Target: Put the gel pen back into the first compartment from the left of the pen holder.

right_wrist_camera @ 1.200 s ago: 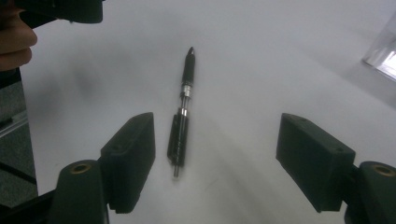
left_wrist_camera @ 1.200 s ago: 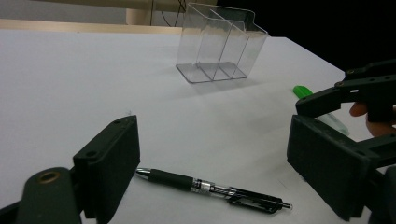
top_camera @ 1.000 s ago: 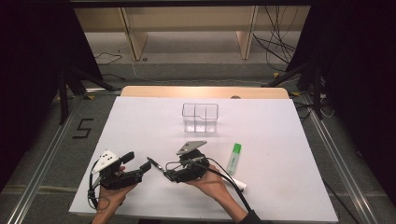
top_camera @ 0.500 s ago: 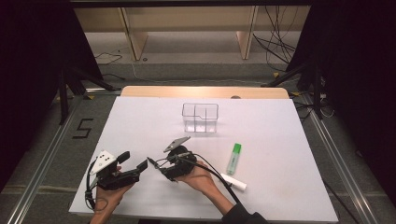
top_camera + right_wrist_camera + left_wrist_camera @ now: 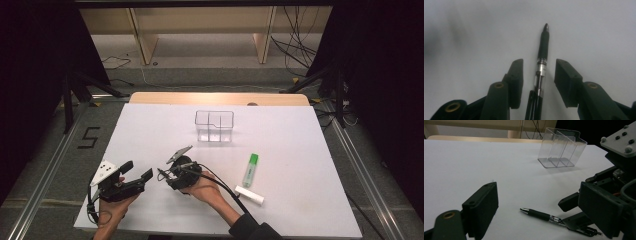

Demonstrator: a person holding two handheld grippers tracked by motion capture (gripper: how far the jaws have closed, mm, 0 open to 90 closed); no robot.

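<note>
So the right tool [image 5: 537, 82] has slid left across the desk [image 5: 300, 150] since a second ago and now straddles the pen [image 5: 543, 47], which lies flat near the front edge. Its jaws have just been closing but aren't touching the barrel yet. Left tool [image 5: 134, 176] sits beside it with jaws apart, empty. Looks like a grab is about to happen.

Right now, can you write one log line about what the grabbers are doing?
right gripper: jaws just closing around pen, not yet pressing | left gripper: open, holding nothing | pen: flat on table | clear organizer: upright, apart
</note>
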